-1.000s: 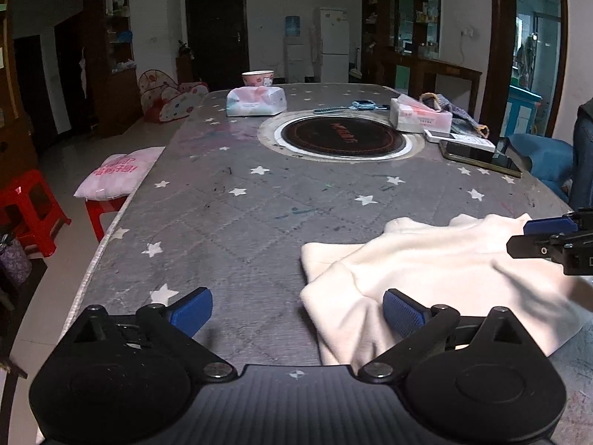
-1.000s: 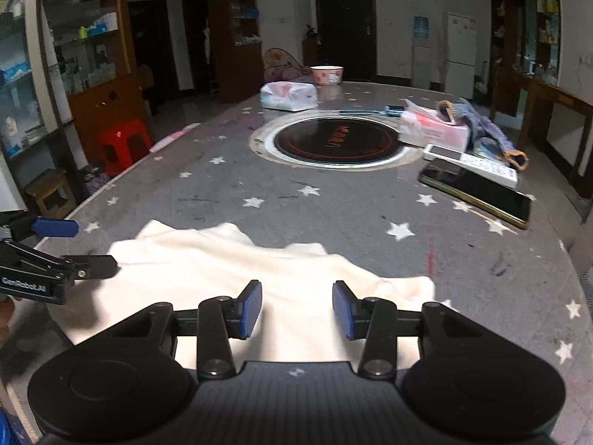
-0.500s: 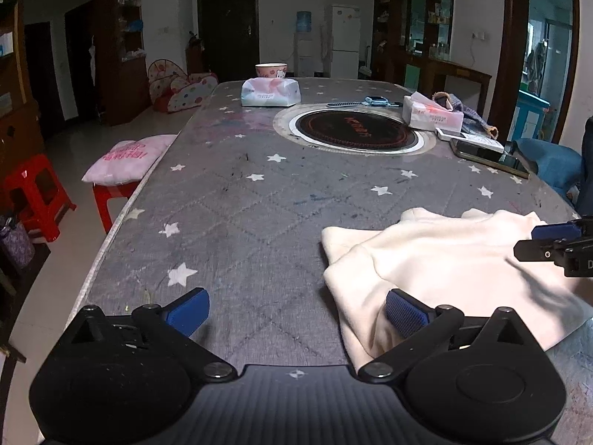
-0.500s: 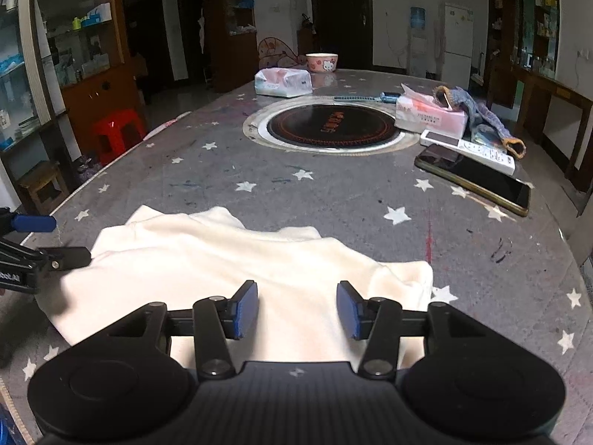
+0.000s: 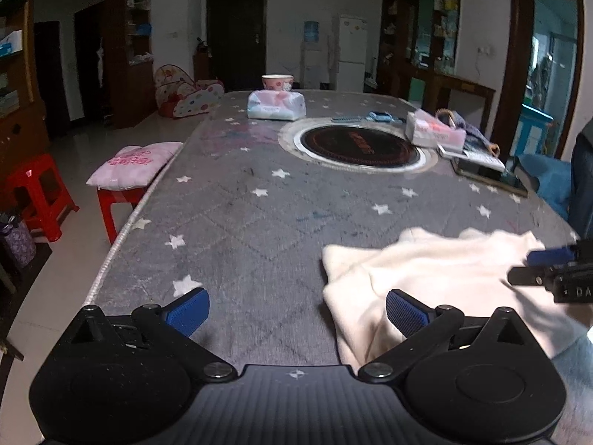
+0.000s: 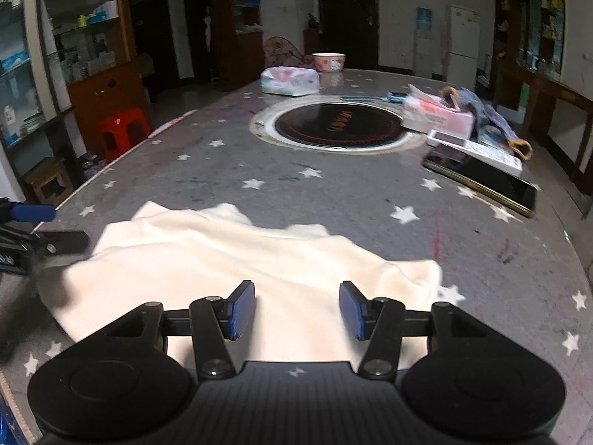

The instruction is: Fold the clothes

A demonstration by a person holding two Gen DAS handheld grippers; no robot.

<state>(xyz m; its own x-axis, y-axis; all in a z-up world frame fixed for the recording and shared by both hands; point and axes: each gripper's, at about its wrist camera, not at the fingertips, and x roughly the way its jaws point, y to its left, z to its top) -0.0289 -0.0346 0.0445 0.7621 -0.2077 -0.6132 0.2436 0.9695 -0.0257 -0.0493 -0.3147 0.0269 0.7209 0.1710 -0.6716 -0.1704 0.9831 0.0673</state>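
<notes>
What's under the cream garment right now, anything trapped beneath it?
The garment lies on the grey star-print cloth, which shows all around it. No bulge hints at anything beneath, but the fabric hides that patch, so I cannot be sure. Both tongs are open, holding nothing.

The left gripper [image 5: 296,313] has a matte black body: a ribbed centre plate with a small cross mark at 12 o'clock, flanked by two round housings. Black angled links with silver screw heads carry two fingers with ribbed blue pads [image 5: 189,311]. The right gripper [image 6: 297,309] is built the same, with triangular cut-outs in its links and blue pads [image 6: 242,309]. Seen from the other camera at 3 o'clock, the right gripper's side bears white lettering, partly cut off.
</notes>
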